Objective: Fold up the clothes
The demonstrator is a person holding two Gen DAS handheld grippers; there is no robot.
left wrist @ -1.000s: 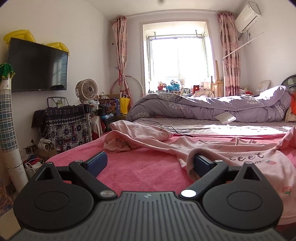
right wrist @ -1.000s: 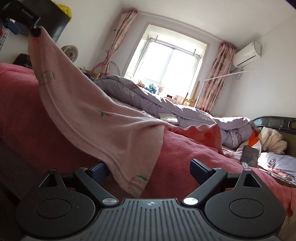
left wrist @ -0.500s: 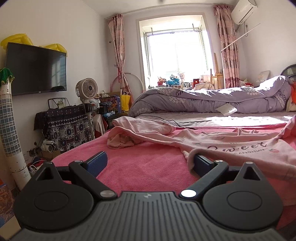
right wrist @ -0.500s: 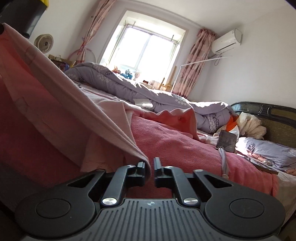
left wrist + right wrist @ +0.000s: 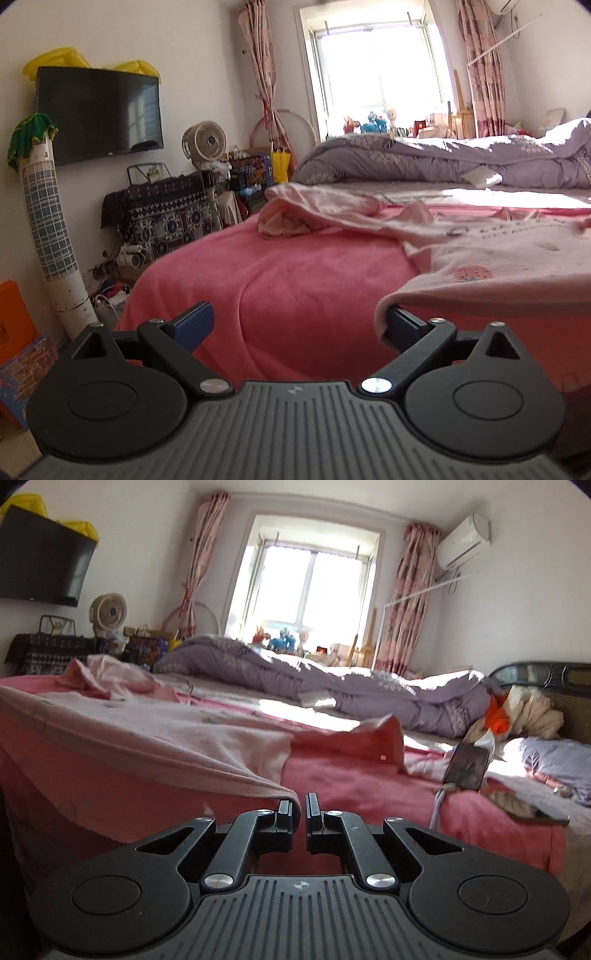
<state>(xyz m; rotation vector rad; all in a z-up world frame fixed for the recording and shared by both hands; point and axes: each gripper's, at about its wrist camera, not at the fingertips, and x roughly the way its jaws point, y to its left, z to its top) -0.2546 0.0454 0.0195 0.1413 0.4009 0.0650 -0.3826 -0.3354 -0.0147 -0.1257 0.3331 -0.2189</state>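
Pinching pink garment (image 5: 155, 738) hem w/ right gripper (image 5: 298, 810); left gripper (image 5: 295, 323) jaws apart.

in the left wrist view we lose the pink garment (image 5: 517, 258) past the right edge of the frame, and its hem drapes over the right fingertip of the left gripper (image 5: 295, 325). in the right wrist view, cloth covers the right gripper (image 5: 298, 808) left pad; we cannot read the phone (image 5: 466, 768) screen at right.
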